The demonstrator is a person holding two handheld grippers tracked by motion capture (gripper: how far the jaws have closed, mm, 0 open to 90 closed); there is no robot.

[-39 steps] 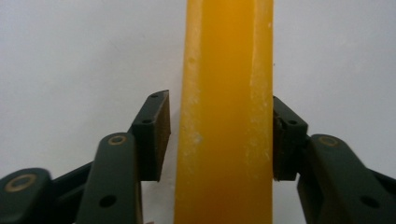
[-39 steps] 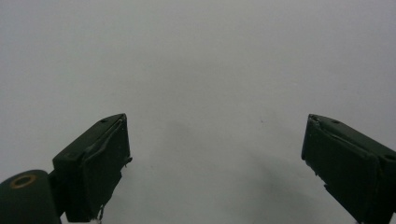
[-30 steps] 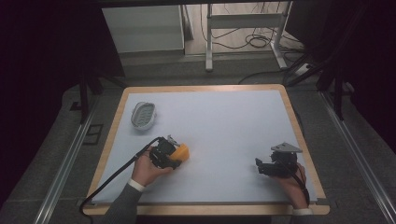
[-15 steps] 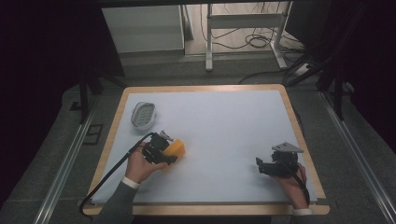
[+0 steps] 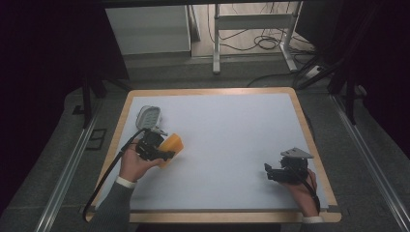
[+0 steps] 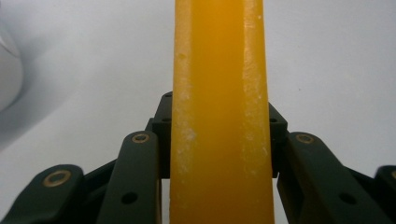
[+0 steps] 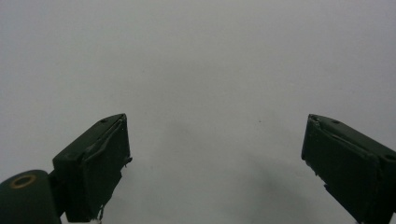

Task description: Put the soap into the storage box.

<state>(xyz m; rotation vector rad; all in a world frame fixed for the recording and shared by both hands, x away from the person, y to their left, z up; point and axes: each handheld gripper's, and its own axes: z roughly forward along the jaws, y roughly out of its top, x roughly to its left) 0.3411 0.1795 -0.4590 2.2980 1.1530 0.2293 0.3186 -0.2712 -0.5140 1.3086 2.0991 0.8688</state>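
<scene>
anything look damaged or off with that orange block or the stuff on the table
Nothing is spilled or broken. The one oddity: the orange block, clamped in the left gripper, has whitish scuffed streaks along its edges. The pale dish sits upright near the table's left edge; the right gripper is open.

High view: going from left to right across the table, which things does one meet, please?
Grey dish → left tool, shut on the orange block → a wide bare stretch of the white table → right tool, jaws apart, with nothing between them.
</scene>
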